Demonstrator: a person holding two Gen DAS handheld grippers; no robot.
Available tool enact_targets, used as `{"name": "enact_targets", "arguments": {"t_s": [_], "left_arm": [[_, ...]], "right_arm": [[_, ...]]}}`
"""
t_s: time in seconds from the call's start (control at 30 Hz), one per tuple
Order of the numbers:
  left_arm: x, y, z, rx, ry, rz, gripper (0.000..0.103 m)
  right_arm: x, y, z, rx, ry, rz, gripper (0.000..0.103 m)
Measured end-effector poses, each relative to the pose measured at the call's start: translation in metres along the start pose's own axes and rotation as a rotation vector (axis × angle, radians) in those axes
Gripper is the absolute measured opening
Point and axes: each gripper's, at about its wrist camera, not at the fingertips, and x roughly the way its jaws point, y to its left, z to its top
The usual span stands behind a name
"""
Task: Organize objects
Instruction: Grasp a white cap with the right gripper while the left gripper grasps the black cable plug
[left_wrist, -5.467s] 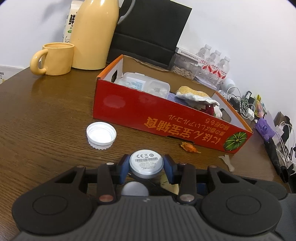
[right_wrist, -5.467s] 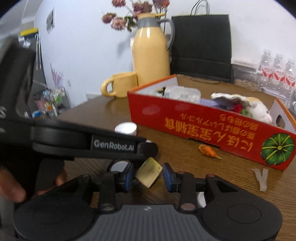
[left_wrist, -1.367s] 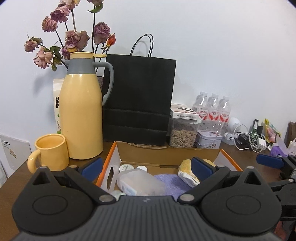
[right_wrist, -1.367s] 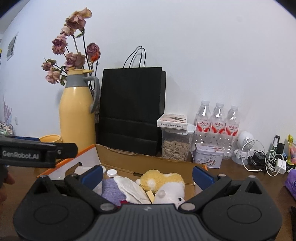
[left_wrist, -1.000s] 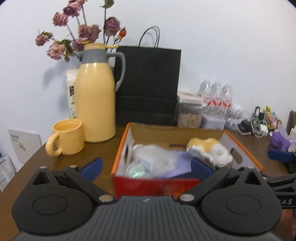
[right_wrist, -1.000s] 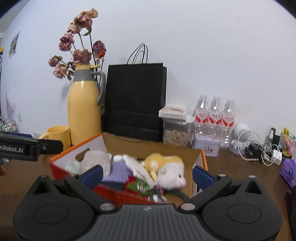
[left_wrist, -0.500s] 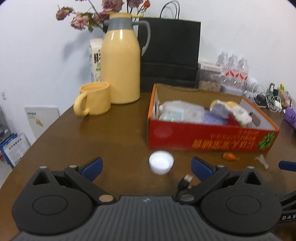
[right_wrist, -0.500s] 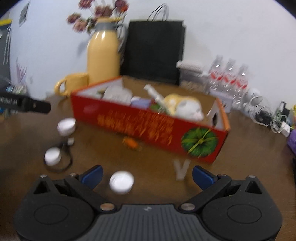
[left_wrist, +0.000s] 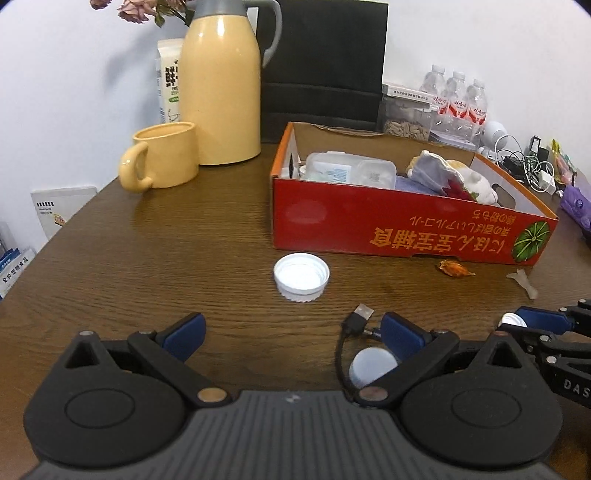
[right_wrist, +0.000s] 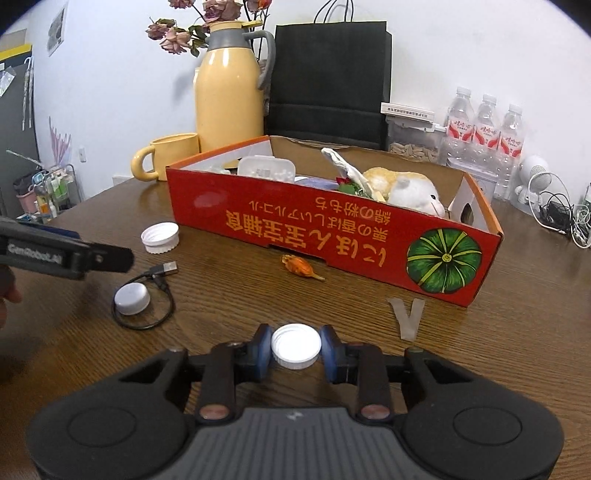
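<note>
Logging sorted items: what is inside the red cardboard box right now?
Inside the red cardboard box: clear plastic containers, a folded cloth, and a plush toy. Anything beneath them is hidden.

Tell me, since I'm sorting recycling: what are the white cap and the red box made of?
White cap: likely plastic, smooth matte with a ribbed edge. Red box: cardboard, glossy printed outside, bare brown inside with cut handle holes.

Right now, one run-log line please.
right hand-held gripper: shut on white cap | left hand-held gripper: open, empty | red box: on table
</note>
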Motion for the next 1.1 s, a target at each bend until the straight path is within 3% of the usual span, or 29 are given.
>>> {"name": "enact_targets", "arguments": {"t_s": [0.27,0.33,0.4,0.43,0.77,1.1], "left_arm": [[0.022,-0.017,0.003,0.034,0.033,-0.023,0.069],[0.021,-0.025,0.000,0.082,0.013,-0.011,0.054],[0.018,-0.030,-0.002,0.100,0.006,-0.049,0.023],[0.018,-0.032,-0.002,0.103,0.005,-0.053,0.018],[0.004,-0.028,-0.004,0.039,-0.041,-0.063,0.014],[-0.033,-0.023,0.004,-0.004,-0.122,-0.114,0.014]], "right_arm": [[-0.001,-0.001,0.000,0.006,-0.006,-0.012,0.027],[-0.001,-0.001,0.000,0.008,-0.006,-0.010,0.027],[-0.001,-0.001,0.000,0.008,-0.005,-0.010,0.027],[-0.001,-0.001,0.000,0.008,-0.005,-0.010,0.027],[-0.004,-0.003,-0.001,0.014,-0.025,-0.012,0.027],[-0.012,-0.003,-0.003,0.016,-0.068,-0.012,0.027]]}}
